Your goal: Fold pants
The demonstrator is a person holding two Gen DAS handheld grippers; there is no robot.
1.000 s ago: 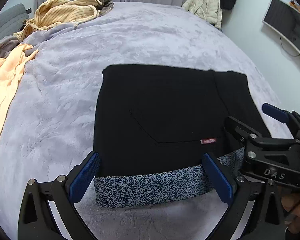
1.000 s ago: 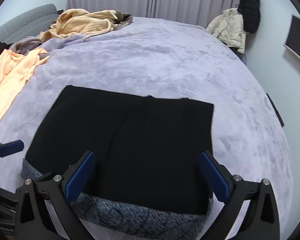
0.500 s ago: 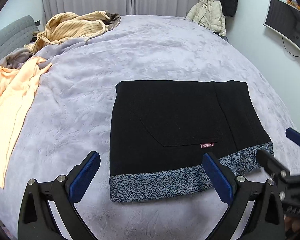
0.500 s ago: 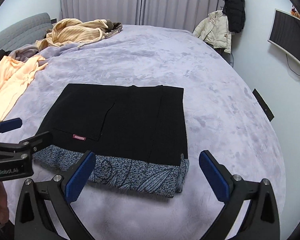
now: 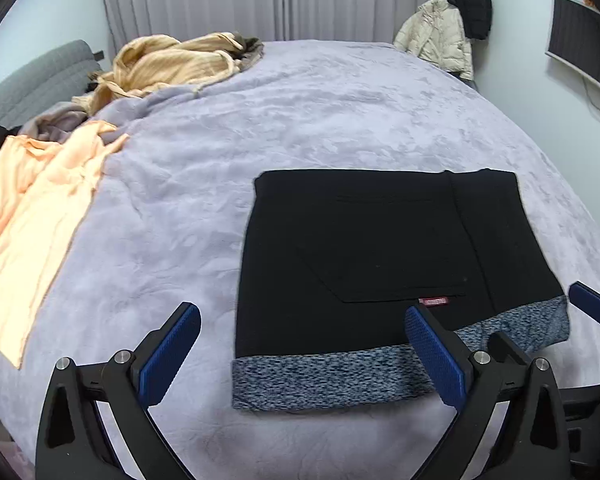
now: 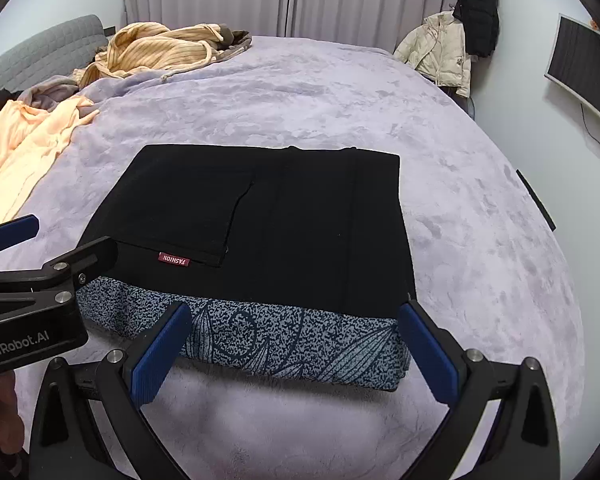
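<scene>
Left wrist view: the left hand-held gripper [image 5: 302, 350] hangs wide open and empty above the folded pants [image 5: 384, 256] lying flat on the bed [image 5: 300, 120]. Right wrist view: the right hand-held gripper [image 6: 294, 350] is spread wide too, holding nothing, just over the pants' patterned near edge.

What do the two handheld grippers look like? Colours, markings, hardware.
Both match: the left gripper and right gripper have black Y-shaped frames, silver screw heads and ribbed blue pads on the fingers. The left one's body reads "GenRobot.AI" in white. No cables or sleeves show.
</scene>
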